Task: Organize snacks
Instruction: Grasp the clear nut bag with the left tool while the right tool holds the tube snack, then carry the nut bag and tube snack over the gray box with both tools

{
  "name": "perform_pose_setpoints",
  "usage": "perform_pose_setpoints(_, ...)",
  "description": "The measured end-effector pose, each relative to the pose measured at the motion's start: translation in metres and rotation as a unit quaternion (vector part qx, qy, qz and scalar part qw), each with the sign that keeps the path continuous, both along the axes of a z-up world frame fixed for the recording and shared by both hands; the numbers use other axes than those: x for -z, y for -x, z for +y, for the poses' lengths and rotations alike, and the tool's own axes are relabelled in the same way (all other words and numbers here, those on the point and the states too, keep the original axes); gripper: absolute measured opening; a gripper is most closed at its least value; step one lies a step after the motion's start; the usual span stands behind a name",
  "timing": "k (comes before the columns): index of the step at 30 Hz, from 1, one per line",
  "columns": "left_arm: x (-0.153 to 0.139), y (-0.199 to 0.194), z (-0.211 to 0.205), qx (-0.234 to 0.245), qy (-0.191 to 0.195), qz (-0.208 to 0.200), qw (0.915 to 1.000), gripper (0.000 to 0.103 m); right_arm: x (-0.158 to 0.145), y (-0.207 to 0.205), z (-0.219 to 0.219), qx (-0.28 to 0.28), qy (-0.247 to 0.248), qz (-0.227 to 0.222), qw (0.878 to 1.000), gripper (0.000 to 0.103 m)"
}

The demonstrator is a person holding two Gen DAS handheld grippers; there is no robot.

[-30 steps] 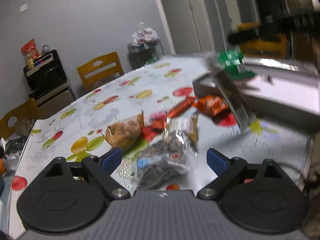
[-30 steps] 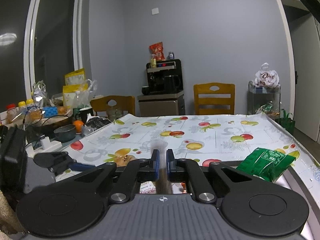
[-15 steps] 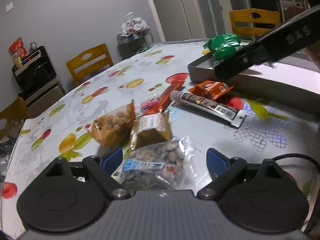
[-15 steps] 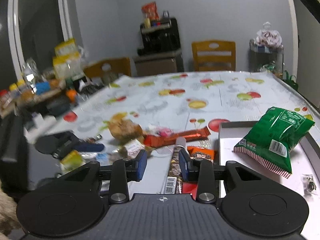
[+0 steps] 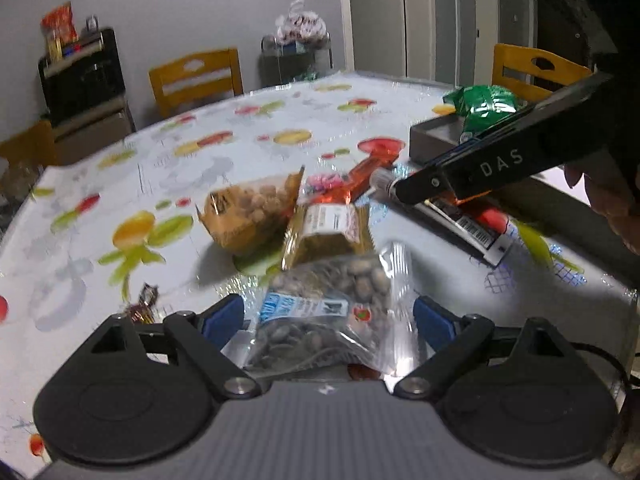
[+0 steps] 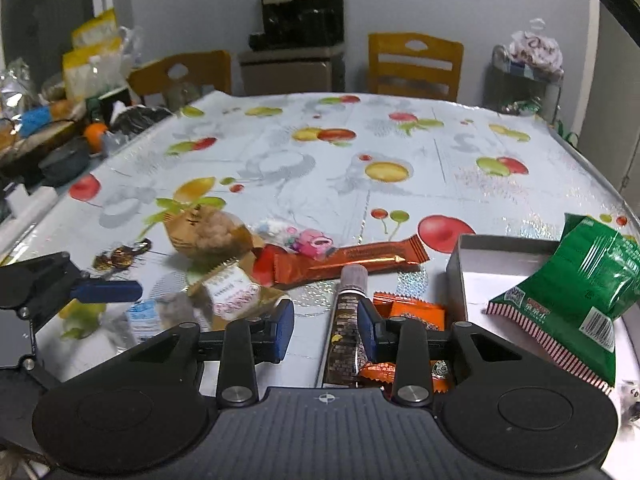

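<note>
Reaching: the right gripper (image 6: pixel 325 327) hangs low over the loose snacks beside the grey tray (image 6: pixel 454 266), its jaws parted after just opening, nothing pressed between the pads.
Target, as I judge it: the long brown-wrapped stick (image 6: pixel 344 322), lying on the tablecloth (image 6: pixel 280 152) just inside the right-hand pad, with an orange packet (image 6: pixel 412 314) touching it on the tray side.
Left gripper (image 5: pixel 327 318): released, jaws wide, straddling a clear bag of nuts (image 5: pixel 332 304) without squeezing it.
Already sorted: a green bag (image 6: pixel 576 292) sits in the tray, leaning over its near corner.
Still loose: long orange bar (image 6: pixel 352 260), gold packet (image 6: pixel 232 296), tan bag of puffs (image 6: pixel 208 232), pink sweets (image 6: pixel 308 240).
Doing it well: centre the jaws on the stick's middle so both pads meet its sides, not the orange packet.
Caution: the stick is narrow and slick-looking; a pinch near one end would likely let it swing.
Clearance: the tray wall stands near, so lift before carrying across.
</note>
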State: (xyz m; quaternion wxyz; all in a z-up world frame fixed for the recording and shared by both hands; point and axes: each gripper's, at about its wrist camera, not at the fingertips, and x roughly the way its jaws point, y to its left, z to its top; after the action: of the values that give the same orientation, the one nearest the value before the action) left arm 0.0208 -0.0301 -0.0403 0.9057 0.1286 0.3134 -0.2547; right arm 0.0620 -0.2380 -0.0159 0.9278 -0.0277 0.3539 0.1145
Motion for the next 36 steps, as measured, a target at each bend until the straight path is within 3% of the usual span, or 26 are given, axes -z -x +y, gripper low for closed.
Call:
perform_pose_setpoints(7,0.004,-0.008,0.003,-0.001,0.024,0.011,0.9996,0.092,0.010,-0.010,0.005,0.012,0.021,0.013,1.000,0.037)
perform_pose_setpoints(11,0.003,-0.006,0.001,0.003,0.027,0.006,0.9996,0.082,0.018,-0.018,0.002,0.020,0.009,0.036,0.999,0.037)
perform_pose_setpoints(14,0.003,-0.004,0.000,0.007,0.025,0.001,0.9997,0.079,0.021,-0.016,0.007,0.016,0.031,0.022,0.999,0.035)
perform_pose_setpoints(16,0.002,-0.003,-0.001,0.009,0.022,-0.003,0.9997,0.077,0.022,-0.014,0.010,0.010,0.039,0.014,0.999,0.025)
perform_pose_setpoints(19,0.002,-0.003,-0.001,0.010,0.022,-0.006,0.9997,0.075,0.022,-0.011,0.012,0.006,0.044,0.007,0.999,0.024)
perform_pose_setpoints(24,0.000,0.002,0.001,0.002,0.023,-0.023,0.9995,0.063,0.016,-0.002,0.011,0.001,0.031,-0.008,0.999,0.024)
perform_pose_setpoints(36,-0.010,0.011,0.013,-0.014,0.034,-0.036,0.9987,0.060,-0.012,0.024,-0.003,0.001,-0.018,-0.067,0.998,0.024)
